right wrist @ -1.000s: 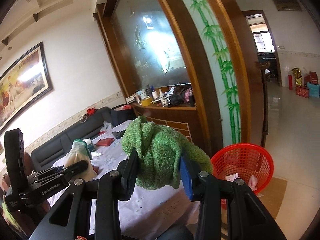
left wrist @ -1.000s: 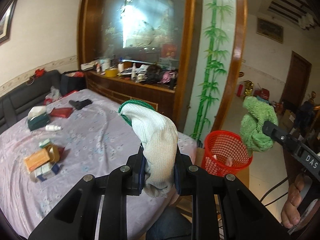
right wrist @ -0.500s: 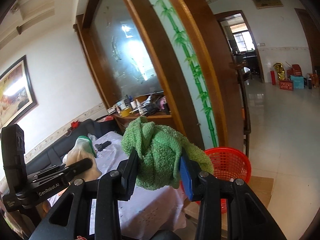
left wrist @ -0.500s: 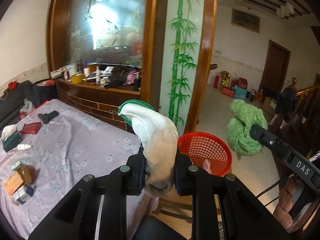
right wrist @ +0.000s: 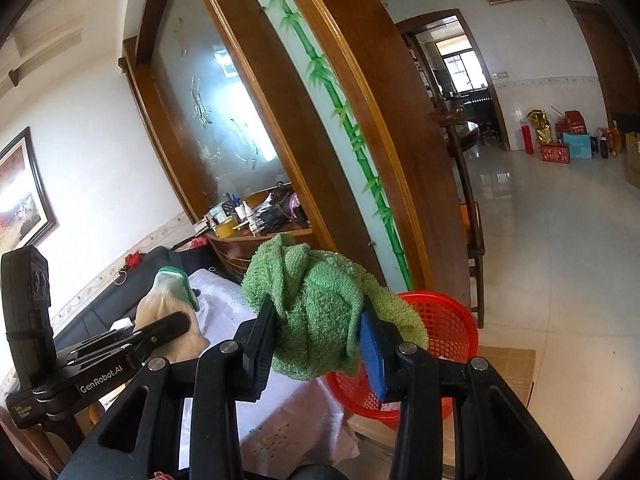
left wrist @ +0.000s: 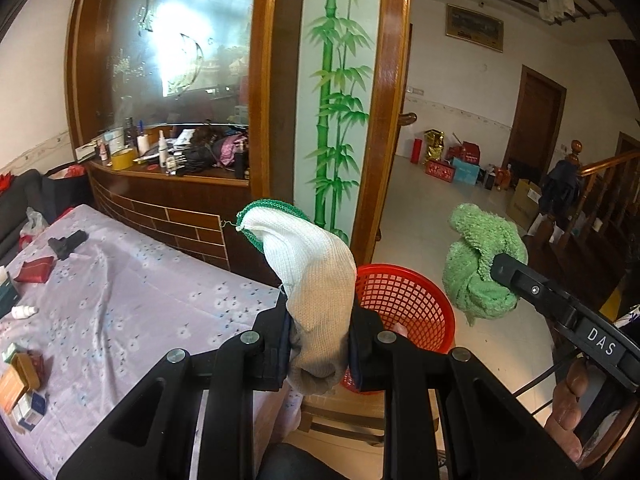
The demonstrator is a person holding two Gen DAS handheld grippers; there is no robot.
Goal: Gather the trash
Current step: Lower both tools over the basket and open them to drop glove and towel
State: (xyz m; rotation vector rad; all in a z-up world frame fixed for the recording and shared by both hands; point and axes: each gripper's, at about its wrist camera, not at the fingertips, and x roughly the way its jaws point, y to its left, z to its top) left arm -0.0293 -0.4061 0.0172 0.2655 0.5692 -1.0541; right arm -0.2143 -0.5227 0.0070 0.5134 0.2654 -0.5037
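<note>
Left claw [left wrist: 318, 350] clenched on a white glove [left wrist: 310, 276] with green cuff, glove sticking up from between the pads. Right claw [right wrist: 318, 342] clenched on a bunched green towel [right wrist: 320, 316]; in the left view the towel [left wrist: 478, 266] hangs in air right of the glove, well apart from it.

Red basket [left wrist: 404, 304] sits low past the counter's right edge, on a brown board or box top; something pale lies inside, too small to tell. In the left view the glove overlaps the basket's left rim; in the right view the towel overlaps the basket's [right wrist: 444, 332] upper left rim. Cannot tell if either item is straight above the opening.

Counter [left wrist: 132, 304] under a lilac flowered cloth fills lower left; its near corner ends just left of the basket. Small boxes [left wrist: 20, 380] at the far left edge, a red pouch [left wrist: 34, 270], a dark object [left wrist: 66, 242] and a small white bottle [left wrist: 24, 312] further back, all well apart from the claws.

Behind: wood cabinet ledge [left wrist: 172, 172] crowded with bottles and tape, a bamboo panel [left wrist: 336, 100] in a wood frame standing close behind the basket. Open tiled floor [right wrist: 560, 240] to the right; red boxes [right wrist: 558, 152] by the far wall. A wood chair [right wrist: 472, 240] stands right behind the basket by the frame.
</note>
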